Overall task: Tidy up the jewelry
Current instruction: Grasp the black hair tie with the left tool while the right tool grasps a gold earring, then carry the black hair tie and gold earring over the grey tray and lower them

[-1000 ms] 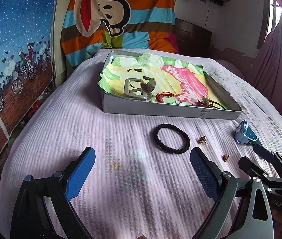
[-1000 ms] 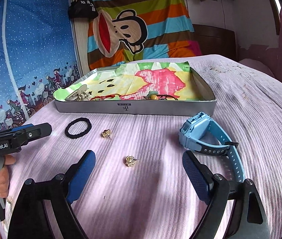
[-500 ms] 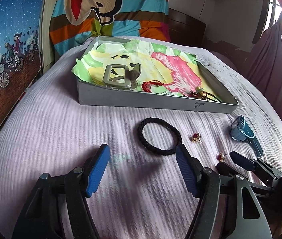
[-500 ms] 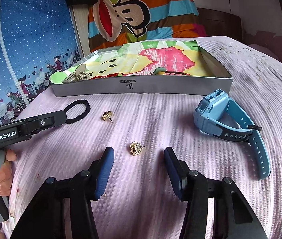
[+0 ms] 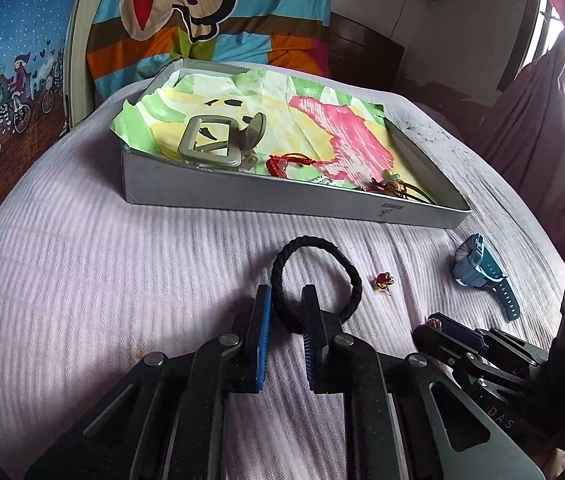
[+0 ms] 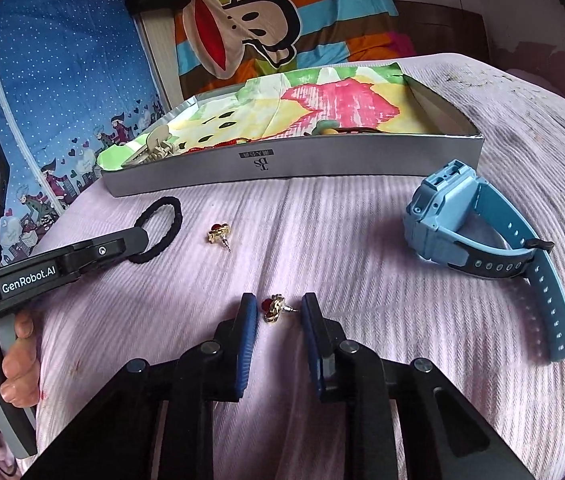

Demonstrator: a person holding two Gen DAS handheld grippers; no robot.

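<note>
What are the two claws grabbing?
Left claw closing on the black hair tie's near side; right claw closing around the earring.

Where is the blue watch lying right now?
The blue watch lies on the purple bedspread, right of both earrings, just in front of the grey box's right corner.

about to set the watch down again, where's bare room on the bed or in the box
Bare bedspread lies left of the hair tie, and right of the blue watch. In the box, the pink and yellow middle of the paper is free; its near edge is crowded. The strip between hair tie and watch holds both earrings.
</note>
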